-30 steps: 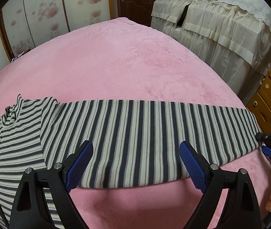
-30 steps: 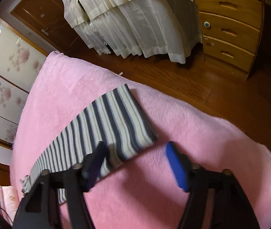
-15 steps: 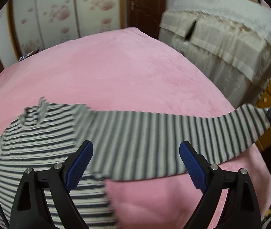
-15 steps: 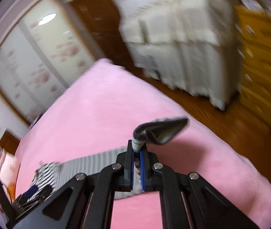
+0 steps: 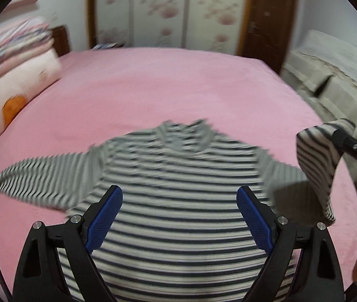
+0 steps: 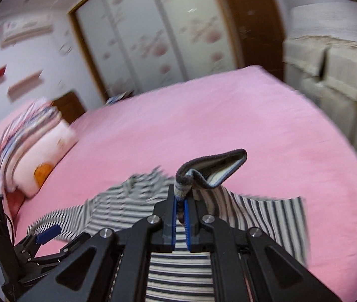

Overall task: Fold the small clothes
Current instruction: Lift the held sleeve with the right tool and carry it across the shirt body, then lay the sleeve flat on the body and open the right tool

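One striped top [image 5: 178,201] lies front-up on the pink bed [image 5: 166,88], its sleeve cuff [image 6: 211,168] lifted off the bed and clamped in the right gripper [image 6: 180,201], whose fingers are clenched on it; the left gripper [image 5: 178,216] hangs over the body with fingers released, empty. Judgement: carry the cuff across the chest, lay it flat along the shoulder line, then let go. Count: one top, two grippers, one pillow [image 5: 15,83].
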